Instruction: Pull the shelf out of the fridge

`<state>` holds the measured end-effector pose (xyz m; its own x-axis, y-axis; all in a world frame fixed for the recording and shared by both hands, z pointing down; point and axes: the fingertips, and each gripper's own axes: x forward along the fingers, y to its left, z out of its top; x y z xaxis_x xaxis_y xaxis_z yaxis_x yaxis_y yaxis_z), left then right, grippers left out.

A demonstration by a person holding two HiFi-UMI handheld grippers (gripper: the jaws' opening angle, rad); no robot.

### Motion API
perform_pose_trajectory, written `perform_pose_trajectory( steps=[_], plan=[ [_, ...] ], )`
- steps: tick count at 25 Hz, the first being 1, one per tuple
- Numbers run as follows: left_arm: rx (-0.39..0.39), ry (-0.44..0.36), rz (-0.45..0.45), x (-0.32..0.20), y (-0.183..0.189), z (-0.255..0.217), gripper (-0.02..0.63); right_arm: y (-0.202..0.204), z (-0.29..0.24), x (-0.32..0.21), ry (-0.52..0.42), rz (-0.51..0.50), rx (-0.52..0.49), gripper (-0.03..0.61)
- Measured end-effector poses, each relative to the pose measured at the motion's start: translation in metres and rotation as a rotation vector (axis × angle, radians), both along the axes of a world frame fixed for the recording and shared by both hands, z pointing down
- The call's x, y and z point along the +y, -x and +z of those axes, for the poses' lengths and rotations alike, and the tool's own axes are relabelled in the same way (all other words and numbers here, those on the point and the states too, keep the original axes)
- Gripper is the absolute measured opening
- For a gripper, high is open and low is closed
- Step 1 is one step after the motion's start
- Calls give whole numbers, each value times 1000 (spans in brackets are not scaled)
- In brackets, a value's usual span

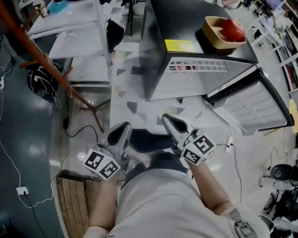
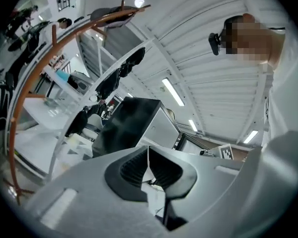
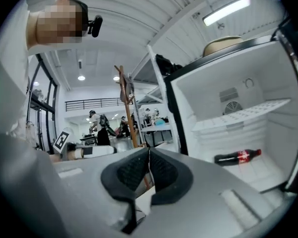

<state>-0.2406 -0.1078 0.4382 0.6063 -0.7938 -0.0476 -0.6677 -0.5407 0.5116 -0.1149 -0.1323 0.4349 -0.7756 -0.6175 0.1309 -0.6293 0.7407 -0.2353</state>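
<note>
The left gripper (image 1: pixel 123 129) and the right gripper (image 1: pixel 171 120) are held low in front of the person, each with its jaws pressed together on nothing, well short of the open fridge (image 1: pixel 179 24). The shelf (image 3: pixel 244 113) sits level inside it at mid-height, above a cola bottle (image 3: pixel 237 156) lying on its side on the compartment floor

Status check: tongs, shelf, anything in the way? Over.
Both shut, empty: left tongs, right tongs, short of fridge. Shelf in place, untouched. Open door; bottle lies under shelf, not in the way.
</note>
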Motion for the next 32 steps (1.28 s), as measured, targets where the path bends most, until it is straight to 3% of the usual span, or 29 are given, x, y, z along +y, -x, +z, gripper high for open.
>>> perform_pose_trajectory(
  steps=[9,16,25,27,29,32],
  plan=[
    [286,105,84,-55,-81,-4,8,-104,-1,-35,110,189,-164,3],
    [338,162,72,-92,-134,-5,9,-163,-1,-68,205,243,-356,20],
    [479,212,23,-129,-177,0,11,-204,5,-116,288,225,-495,65],
    [525,226,6,-135,-182,2,28,-209,6,-127,307,218,-521,83],
    [571,238,-9,-142,-186,5,88,-214,7,-138,332,214,-556,104],
    [625,242,-42,-152,-189,7,100,-221,8,-156,371,222,-602,117]
  ],
)
